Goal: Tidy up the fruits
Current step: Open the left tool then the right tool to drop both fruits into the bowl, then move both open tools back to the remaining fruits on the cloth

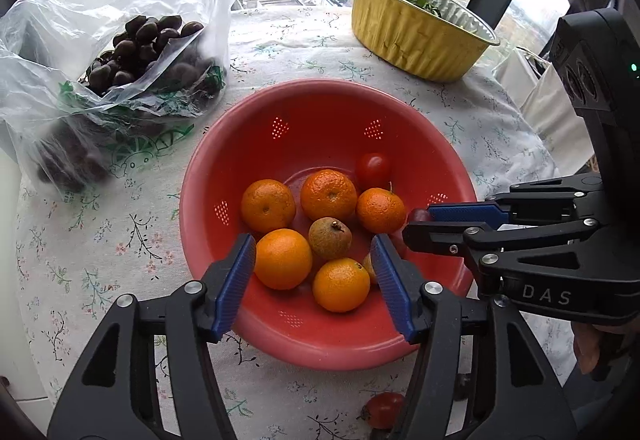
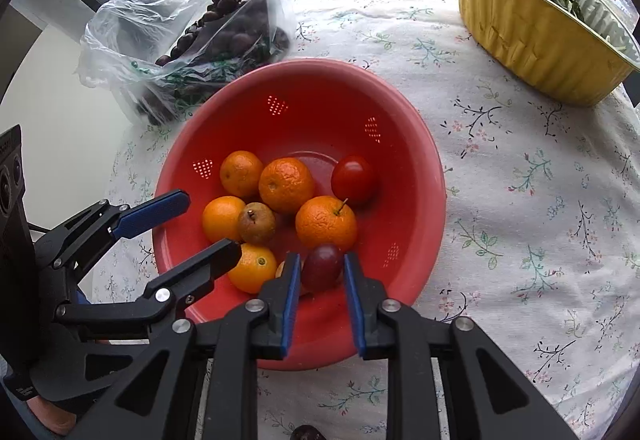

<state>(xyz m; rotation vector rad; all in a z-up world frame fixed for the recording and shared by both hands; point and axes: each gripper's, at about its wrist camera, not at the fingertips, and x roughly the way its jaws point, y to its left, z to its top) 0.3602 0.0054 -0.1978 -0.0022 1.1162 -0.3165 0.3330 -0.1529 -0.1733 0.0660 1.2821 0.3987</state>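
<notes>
A red colander bowl (image 1: 320, 120) (image 2: 320, 96) on the flowered tablecloth holds several oranges (image 1: 328, 195) (image 2: 286, 184), a small brown fruit (image 1: 330, 239) (image 2: 257, 223) and a cherry tomato (image 1: 373, 169) (image 2: 354, 179). My left gripper (image 1: 316, 280) (image 2: 210, 224) hangs open over the bowl's near side, with nothing between its blue pads. From the right, my right gripper (image 2: 322, 292) (image 1: 416, 224) reaches over the bowl's rim, shut on a purple grape (image 2: 322, 266) (image 1: 419, 215) held at its fingertips above the bowl.
A clear plastic bag (image 1: 120, 52) (image 2: 208, 24) of dark fruit lies at the back left. A gold foil pan (image 1: 416, 36) (image 2: 532, 28) with greens stands at the back right. A tomato (image 1: 384, 410) and a dark fruit (image 2: 306, 434) lie on the cloth near me.
</notes>
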